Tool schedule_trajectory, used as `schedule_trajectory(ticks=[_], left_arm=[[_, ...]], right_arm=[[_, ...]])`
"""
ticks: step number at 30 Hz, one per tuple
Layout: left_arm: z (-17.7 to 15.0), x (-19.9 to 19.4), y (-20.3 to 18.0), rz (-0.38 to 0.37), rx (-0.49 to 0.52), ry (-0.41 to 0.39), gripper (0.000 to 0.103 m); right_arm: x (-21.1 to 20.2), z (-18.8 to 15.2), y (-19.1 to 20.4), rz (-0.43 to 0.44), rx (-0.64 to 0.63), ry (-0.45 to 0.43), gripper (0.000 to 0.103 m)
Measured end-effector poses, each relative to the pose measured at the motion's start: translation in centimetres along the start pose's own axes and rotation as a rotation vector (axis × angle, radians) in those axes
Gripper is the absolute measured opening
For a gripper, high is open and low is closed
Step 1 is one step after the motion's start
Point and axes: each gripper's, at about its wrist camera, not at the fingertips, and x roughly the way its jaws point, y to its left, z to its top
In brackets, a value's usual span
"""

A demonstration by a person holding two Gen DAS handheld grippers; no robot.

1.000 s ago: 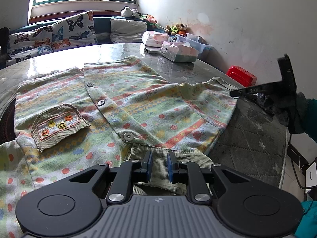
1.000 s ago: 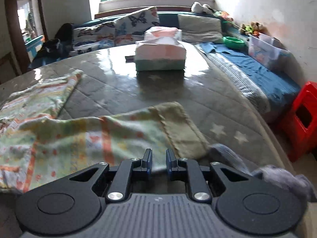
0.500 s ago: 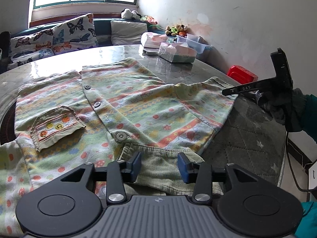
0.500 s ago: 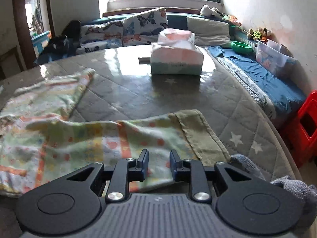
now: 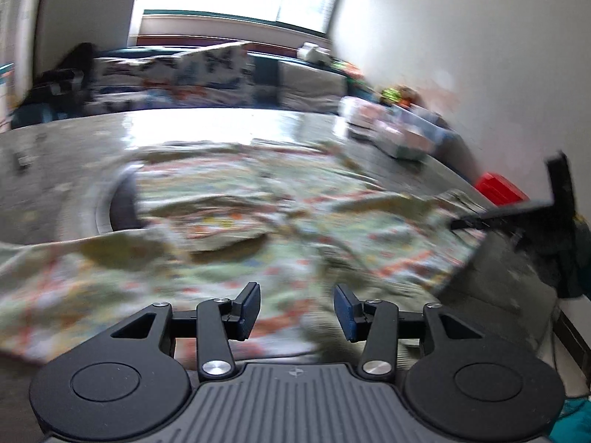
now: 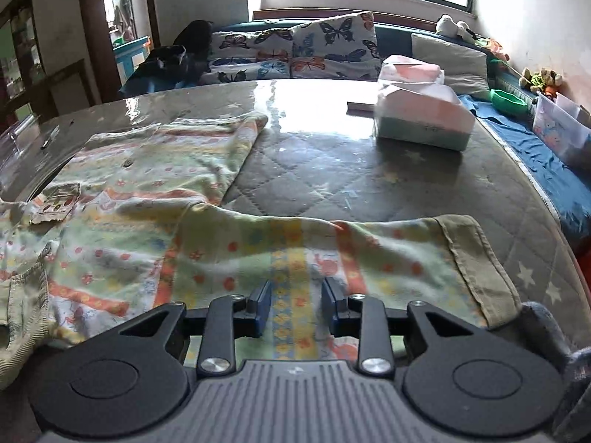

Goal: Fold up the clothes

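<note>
The patterned shirt lies spread on the table's near left part, its sleeve stretched along the near edge. Bare quilted table lies beyond, up to a tissue box. The right gripper hovers over the sleeve, its jaws opening narrowly and gripping nothing. The left gripper is half open and empty.

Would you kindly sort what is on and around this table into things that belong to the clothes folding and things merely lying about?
Belongs to the job:
- patterned shirt
- its sleeve
- left gripper, open
- right gripper, jaws opening above the sleeve

Just lying about:
- tissue box
- butterfly cushions
- green bowl
- red stool
</note>
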Motion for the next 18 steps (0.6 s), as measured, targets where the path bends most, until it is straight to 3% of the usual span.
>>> schedule_trajectory(ticks=[10,18], left_arm=[[-0.4,-1.6,8.0,0.221,-0.165,-0.020,0.047],[-1.1,-3.6,12.3,0.334,-0.244,-0.039,0.047]], right_arm=[[0.2,0.2,0.3,-0.002,-0.001,0.007,0.031],[0.5,0.4,0.4,-0.004,-0.005,0.012,0.033]])
